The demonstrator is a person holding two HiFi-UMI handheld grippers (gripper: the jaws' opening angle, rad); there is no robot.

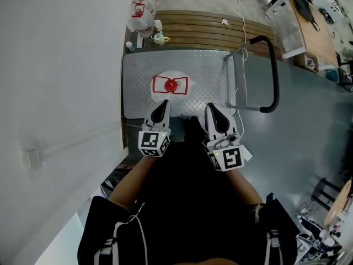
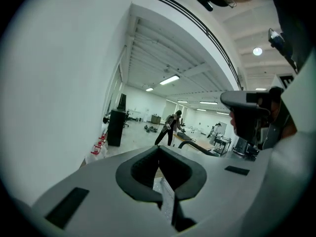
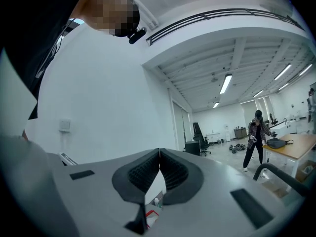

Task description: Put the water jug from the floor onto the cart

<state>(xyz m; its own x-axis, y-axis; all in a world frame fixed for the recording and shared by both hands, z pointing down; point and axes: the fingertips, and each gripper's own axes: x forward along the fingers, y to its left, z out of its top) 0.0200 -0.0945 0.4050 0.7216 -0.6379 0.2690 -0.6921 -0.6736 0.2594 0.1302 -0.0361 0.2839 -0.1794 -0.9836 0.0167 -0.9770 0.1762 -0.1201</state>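
Observation:
The water jug (image 1: pixel 170 85), clear with a red cap and red handle frame, stands upright on the cart's grey checker-plate deck (image 1: pixel 204 70). In the head view both grippers hover side by side over the deck's near edge, close to my body. My left gripper (image 1: pixel 161 109) is shut with nothing in it; its jaws meet tip to tip in the left gripper view (image 2: pixel 159 149). My right gripper (image 1: pixel 213 111) is likewise shut and empty, its pads pressed together in the right gripper view (image 3: pixel 159 153). The jug sits just beyond both grippers, untouched.
The cart's black push handle (image 1: pixel 272 73) rises at the deck's right side. Several more jugs (image 1: pixel 143 12) stand against the white wall (image 1: pixel 60 65) behind a wooden slatted platform (image 1: pixel 204 29). A person (image 3: pixel 256 137) stands far off in the hall. A table (image 1: pixel 317 32) is at the right.

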